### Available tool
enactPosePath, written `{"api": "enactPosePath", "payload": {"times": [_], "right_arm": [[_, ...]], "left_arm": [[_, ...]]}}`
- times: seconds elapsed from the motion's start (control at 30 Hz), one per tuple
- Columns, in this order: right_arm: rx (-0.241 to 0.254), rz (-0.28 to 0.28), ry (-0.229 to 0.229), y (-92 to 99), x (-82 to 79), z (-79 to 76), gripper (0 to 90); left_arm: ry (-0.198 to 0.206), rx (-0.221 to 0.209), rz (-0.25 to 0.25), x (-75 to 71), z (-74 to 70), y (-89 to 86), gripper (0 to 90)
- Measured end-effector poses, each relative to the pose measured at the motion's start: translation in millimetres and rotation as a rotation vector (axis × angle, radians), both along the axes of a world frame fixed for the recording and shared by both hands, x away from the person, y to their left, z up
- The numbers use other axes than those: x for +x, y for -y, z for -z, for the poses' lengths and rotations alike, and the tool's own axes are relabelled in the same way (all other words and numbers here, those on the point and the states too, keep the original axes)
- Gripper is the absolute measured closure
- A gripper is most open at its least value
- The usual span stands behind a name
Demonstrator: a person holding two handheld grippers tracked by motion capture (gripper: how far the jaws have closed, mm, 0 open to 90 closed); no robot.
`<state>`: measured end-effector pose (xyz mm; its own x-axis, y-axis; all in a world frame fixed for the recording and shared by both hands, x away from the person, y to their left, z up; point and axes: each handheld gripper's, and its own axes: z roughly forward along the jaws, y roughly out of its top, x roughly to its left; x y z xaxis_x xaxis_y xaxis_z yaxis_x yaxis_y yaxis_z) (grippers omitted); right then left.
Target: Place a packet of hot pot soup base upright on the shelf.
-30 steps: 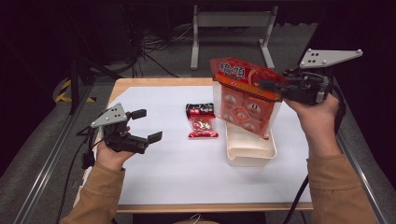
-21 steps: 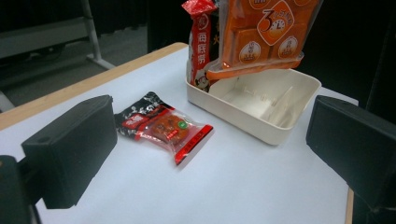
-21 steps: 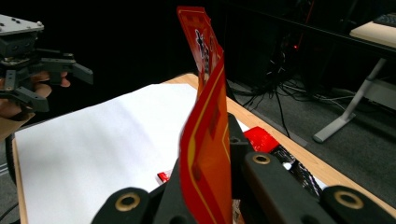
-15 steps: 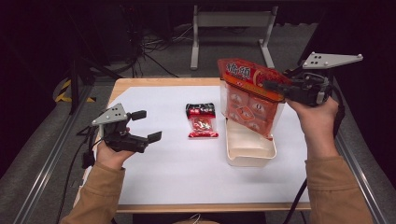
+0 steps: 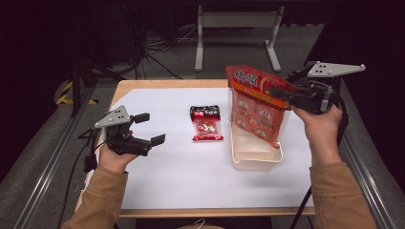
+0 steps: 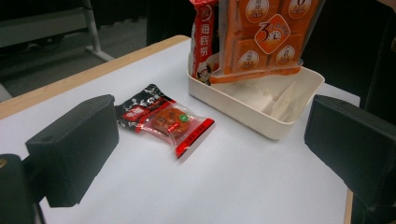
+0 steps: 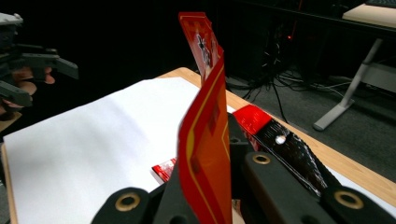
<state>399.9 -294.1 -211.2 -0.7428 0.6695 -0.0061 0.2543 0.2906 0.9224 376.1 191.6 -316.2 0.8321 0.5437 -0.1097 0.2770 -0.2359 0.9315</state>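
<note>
Two grippers work over the bench [image 5: 157, 186]. Right gripper [image 5: 279, 93] has its fingers pinching the top edge of the orange noodle pack [image 5: 255, 107], whose lower end dips into the cream tray [image 5: 255, 160]. Left gripper [image 5: 148, 129] hovers, fingers spread, near a small red snack packet [image 5: 206, 125].

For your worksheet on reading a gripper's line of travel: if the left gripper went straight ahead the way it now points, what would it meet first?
Probably the small snack packet lying on the white table, between the left gripper and the cream tray; depth is uncertain.
</note>
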Motion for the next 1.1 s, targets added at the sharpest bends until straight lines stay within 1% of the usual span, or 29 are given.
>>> {"api": "enactPosePath", "payload": {"times": [0.13,0.23,0.33,0.43,0.53,0.67,0.7,0.73,0.8,0.83,0.87,0.9,1.0,1.07,1.1], "right_arm": [[0.002,0.014,-0.001,2.6,1.4,7.4,89.5],[-0.008,0.023,0.004,3.6,2.4,13.5,89.4],[-0.013,0.029,-0.006,4.0,3.7,18.9,89.4],[-0.020,0.041,-0.007,5.2,5.8,27.9,89.4],[-0.011,0.038,-0.008,6.9,6.3,33.7,89.4],[0.008,0.037,-0.013,9.6,5.7,39.6,89.3],[0.025,0.035,-0.017,12.4,4.4,42.4,89.3],[0.030,0.032,-0.022,13.4,3.9,43.7,89.3],[0.033,0.028,-0.025,14.1,3.4,45.0,89.2],[0.035,0.026,-0.027,14.8,2.6,46.5,89.2],[0.038,0.025,-0.028,15.1,2.1,47.7,89.2],[0.041,0.021,-0.031,15.4,1.6,49.2,89.2],[0.041,0.018,-0.041,15.6,0.0,53.9,89.2],[0.045,0.018,-0.050,16.1,-0.3,57.8,89.3],[0.043,0.019,-0.055,15.9,-0.3,59.6,89.2]], "left_arm": [[-0.004,-0.002,-0.005,0.3,0.8,0.1,3.6],[-0.007,-0.006,-0.006,1.0,1.6,-0.2,3.5],[-0.003,-0.001,-0.005,1.8,2.0,-0.6,3.6],[-0.015,-0.003,-0.007,1.5,2.5,-0.3,3.6],[-0.011,0.004,-0.004,2.7,3.0,-0.4,3.6],[-0.019,0.000,-0.007,3.3,4.2,0.4,3.3],[-0.021,0.001,-0.007,3.6,4.5,0.4,3.2],[-0.018,0.003,-0.007,4.3,4.8,0.5,3.0],[-0.023,0.005,-0.003,5.5,5.6,1.1,2.9],[-0.036,0.000,-0.005,5.5,6.0,1.8,2.8],[-0.035,0.001,-0.001,7.0,6.5,2.0,2.7],[-0.048,-0.002,0.004,7.1,6.8,2.6,2.8],[-0.039,0.009,-0.002,8.6,7.7,3.5,2.5],[-0.047,0.004,-0.003,9.4,8.6,4.1,2.5],[-0.047,0.008,-0.004,10.1,8.9,4.0,2.5]]}}
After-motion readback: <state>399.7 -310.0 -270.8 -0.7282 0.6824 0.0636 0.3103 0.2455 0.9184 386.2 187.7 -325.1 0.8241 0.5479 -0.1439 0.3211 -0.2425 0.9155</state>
